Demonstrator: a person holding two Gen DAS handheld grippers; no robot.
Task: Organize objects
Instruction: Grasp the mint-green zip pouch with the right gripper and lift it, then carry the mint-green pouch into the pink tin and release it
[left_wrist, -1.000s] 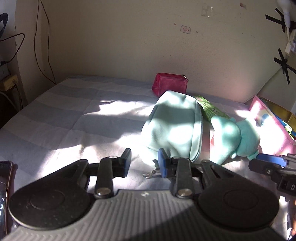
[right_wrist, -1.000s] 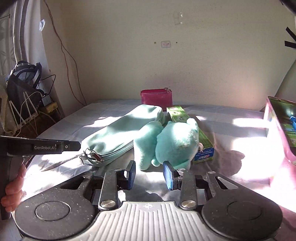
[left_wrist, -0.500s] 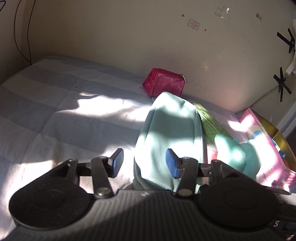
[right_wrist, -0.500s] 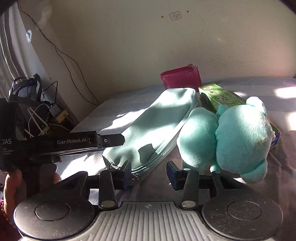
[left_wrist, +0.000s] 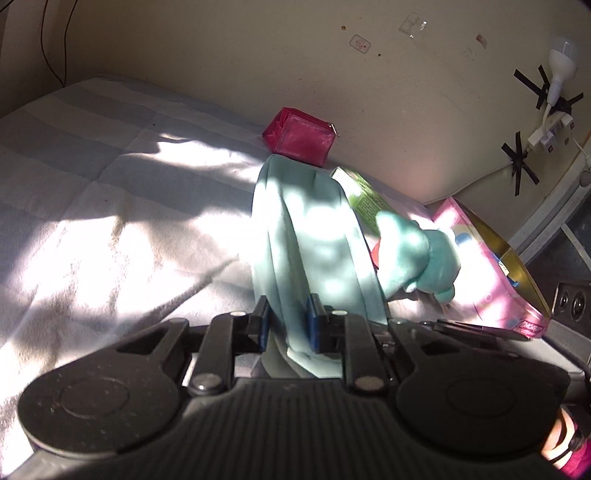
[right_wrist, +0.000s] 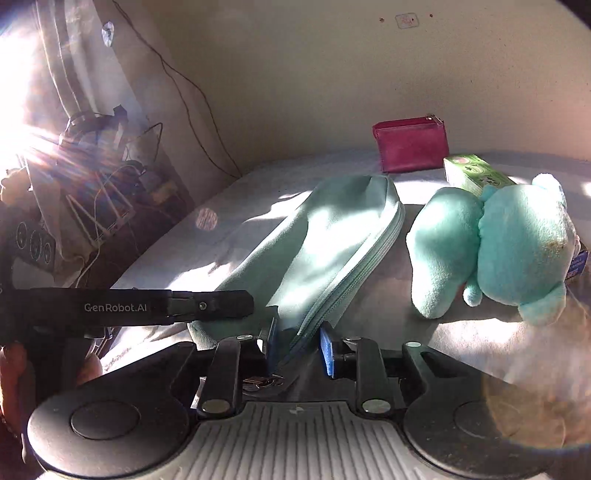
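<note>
pouch is pinched in your left gripper; your right gripper straddles its zipper edge, can't tell if it's gripping.

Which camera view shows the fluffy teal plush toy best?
The right wrist view: the fluffy teal plush toy lies almost wholly visible, sunlit, beside the mint fabric zip pouch. In the left wrist view the pouch hides much of the toy.

Home bedroom: striped bed, plush toy at 2 o'clock, curtain at 10.
</note>
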